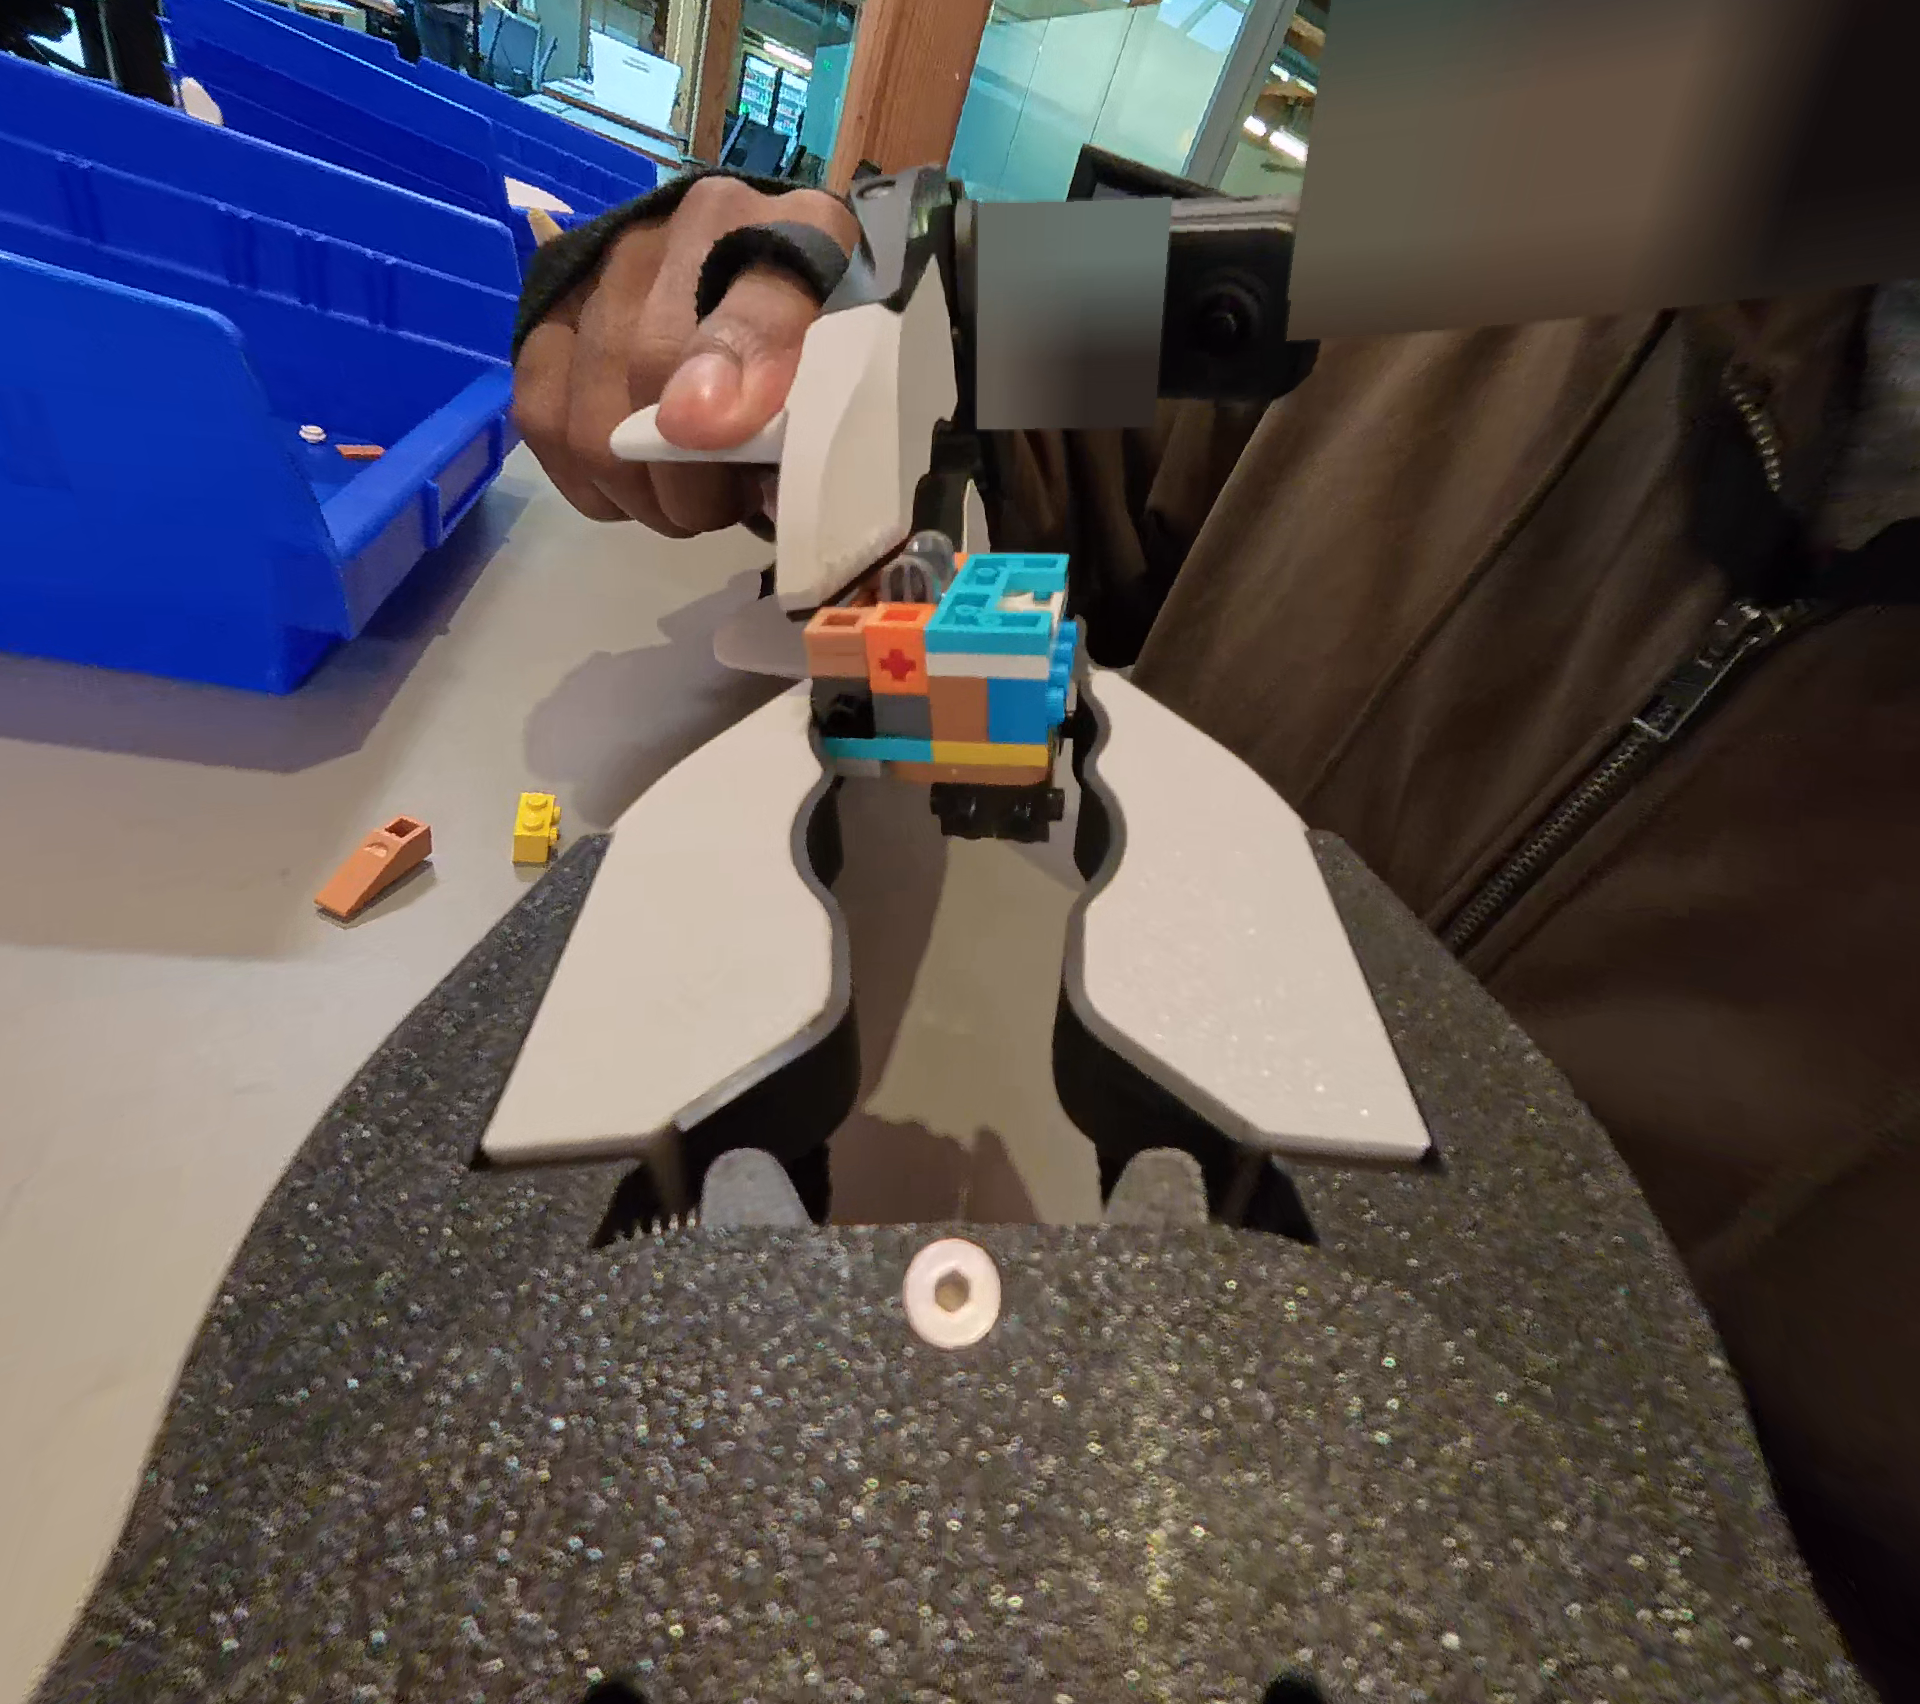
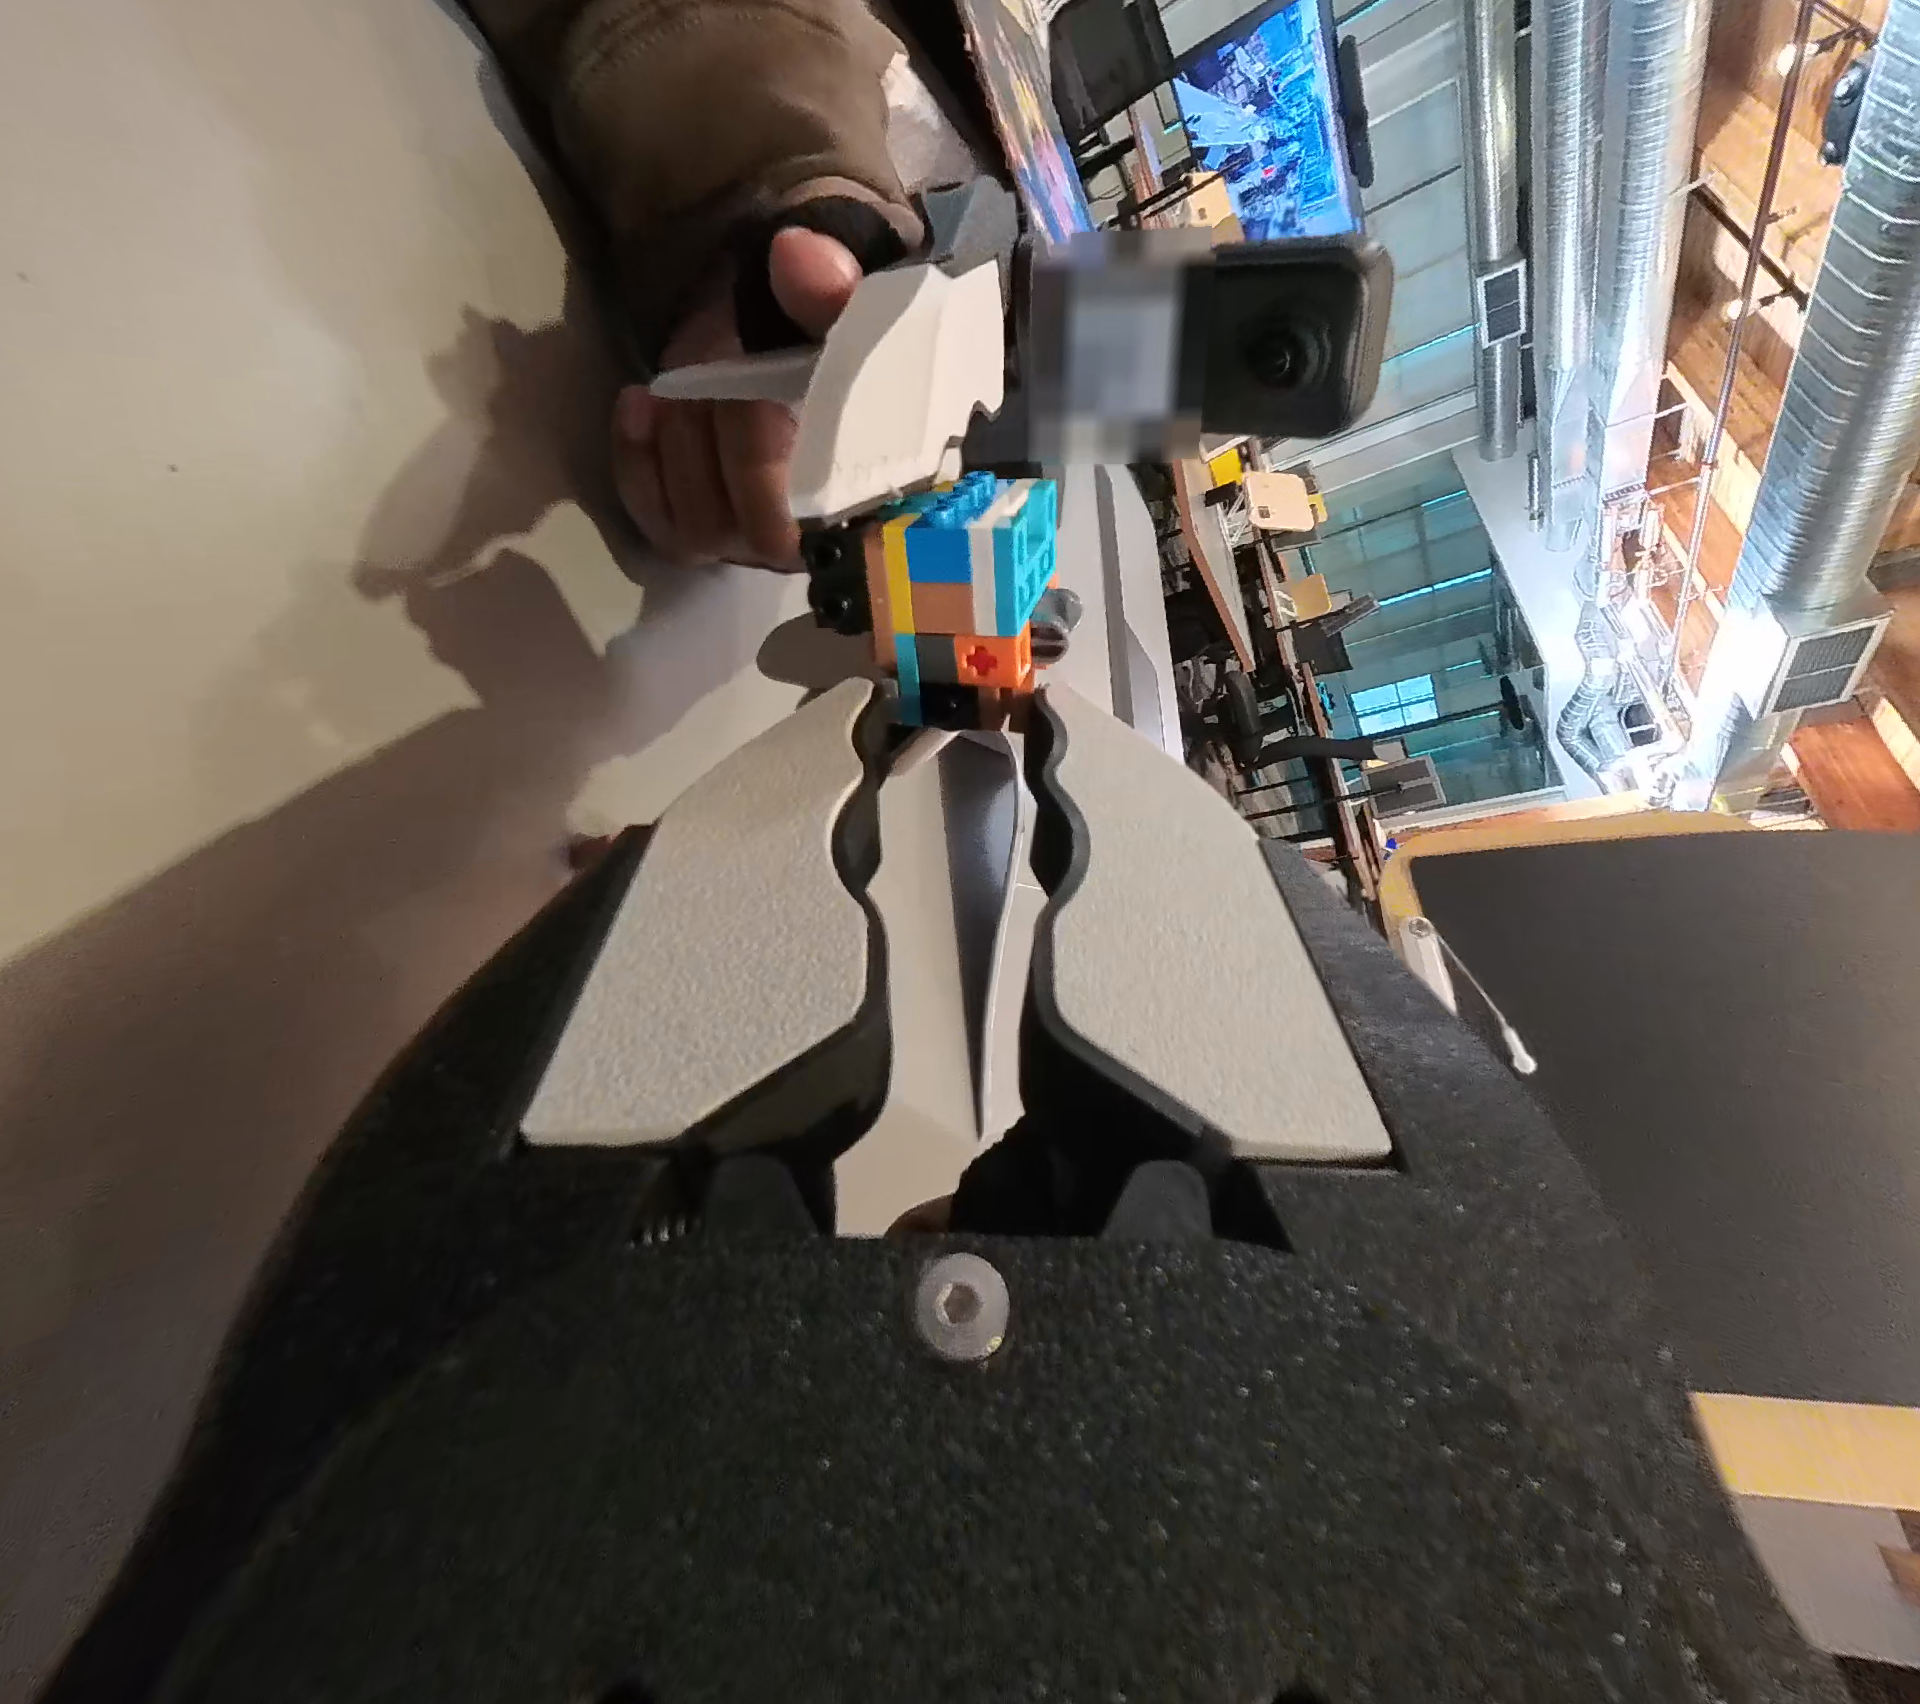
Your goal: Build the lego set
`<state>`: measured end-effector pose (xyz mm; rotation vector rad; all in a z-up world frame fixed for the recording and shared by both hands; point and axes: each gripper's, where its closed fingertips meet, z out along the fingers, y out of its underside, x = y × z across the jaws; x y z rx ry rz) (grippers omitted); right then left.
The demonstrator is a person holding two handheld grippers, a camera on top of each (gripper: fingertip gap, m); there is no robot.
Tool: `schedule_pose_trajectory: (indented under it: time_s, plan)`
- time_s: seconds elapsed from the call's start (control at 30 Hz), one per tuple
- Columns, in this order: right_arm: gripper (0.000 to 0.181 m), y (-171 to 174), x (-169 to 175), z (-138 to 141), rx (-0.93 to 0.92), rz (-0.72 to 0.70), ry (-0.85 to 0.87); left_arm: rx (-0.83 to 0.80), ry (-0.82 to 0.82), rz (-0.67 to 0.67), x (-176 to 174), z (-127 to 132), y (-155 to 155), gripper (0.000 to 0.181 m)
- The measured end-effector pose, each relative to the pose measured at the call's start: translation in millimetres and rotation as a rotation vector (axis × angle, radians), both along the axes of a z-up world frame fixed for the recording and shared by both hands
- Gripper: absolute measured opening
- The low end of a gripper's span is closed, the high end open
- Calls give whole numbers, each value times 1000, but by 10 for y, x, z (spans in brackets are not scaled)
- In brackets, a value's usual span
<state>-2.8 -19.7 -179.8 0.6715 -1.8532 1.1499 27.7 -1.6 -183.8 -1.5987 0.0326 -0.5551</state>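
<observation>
A small lego model (image 1: 940,678) of orange, brown, teal, blue, yellow and black bricks, with a red cross on one orange brick, is held above the grey table (image 1: 208,979). My left gripper (image 1: 951,740) is shut on its lower part. My right gripper comes in from above, and one of its white fingers (image 1: 862,459) lies against the model's top left. In the right wrist view my right gripper (image 2: 956,714) is shut on the model (image 2: 956,594), with a white finger (image 2: 894,397) of the left gripper on its far side.
Blue bins (image 1: 208,459) stand at the left, the nearest with small pieces inside. A brown slope brick (image 1: 374,865) and a yellow brick (image 1: 535,826) lie loose on the table. A person's brown jacket (image 1: 1558,719) fills the right side. Less than 4 cm separates the two grippers' tips.
</observation>
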Motion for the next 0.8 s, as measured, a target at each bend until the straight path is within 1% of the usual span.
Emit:
schedule_pose_trajectory:
  time_s: [0.23,0.8]
  plan:
    - [25,13,-4,33,-9,0,-16,24,-48,-8,-5,47,8,41]
    - [25,0,17,60,-22,2,10,58,-43,-13,13,75,-4,41]
